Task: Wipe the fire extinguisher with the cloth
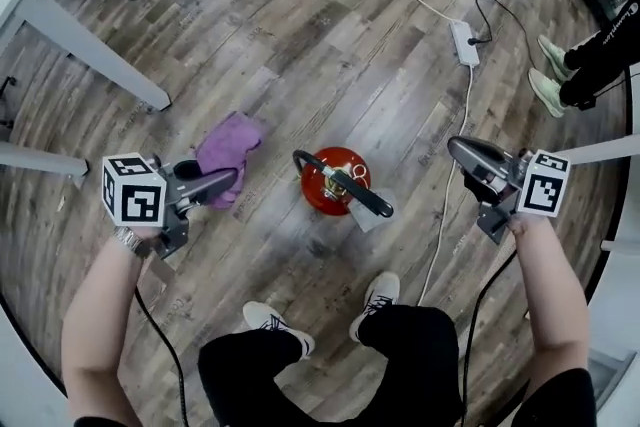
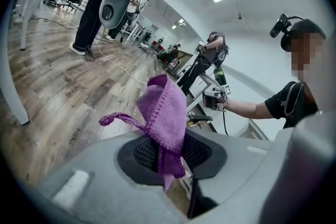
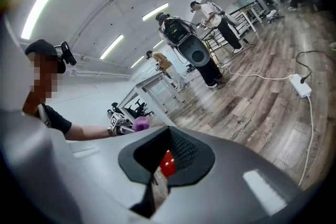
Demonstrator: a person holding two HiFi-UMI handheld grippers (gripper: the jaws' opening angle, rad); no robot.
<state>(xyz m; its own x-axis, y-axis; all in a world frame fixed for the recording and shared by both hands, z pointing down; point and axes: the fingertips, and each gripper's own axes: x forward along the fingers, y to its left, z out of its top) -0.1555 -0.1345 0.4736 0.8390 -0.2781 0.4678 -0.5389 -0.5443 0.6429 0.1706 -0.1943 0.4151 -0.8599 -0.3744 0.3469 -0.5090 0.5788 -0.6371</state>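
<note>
Nearest, at the bottom of the head view, the person's white shoes (image 1: pixel 378 295) stood on the grey-brown wood-plank floor (image 1: pixel 300 35), just short of the task's thing. At lower left, the left gripper (image 1: pixel 228 181) had its jaws pinched on a fuzzy purple cloth (image 1: pixel 232 143) that bunched out beyond the tips. Gripped by one part like that, most of the fabric was free, probably to serve as the wiping face. At right, the right gripper (image 1: pixel 458 151) hovered with its jaws a narrow slit apart and empty, likely kept free to steady the cylinder. Between the two, at the frame's centre, the red fire extinguisher with a black lever handle (image 1: pixel 335 180) stood upright on the floor. It was apart from both grippers and the cloth, so wiping looked not yet begun.

Only the left gripper view showed the cloth caught deep between the pads, with a loose corner sticking out to the left. Only the right gripper view showed a sliver of red through the gap in its jaws, suggesting it was aimed at the extinguisher. The head view alone gave the farther floor: a white power strip (image 1: pixel 465 43) with its cable at upper right, and white table legs (image 1: pixel 95 50) at upper left.
</note>
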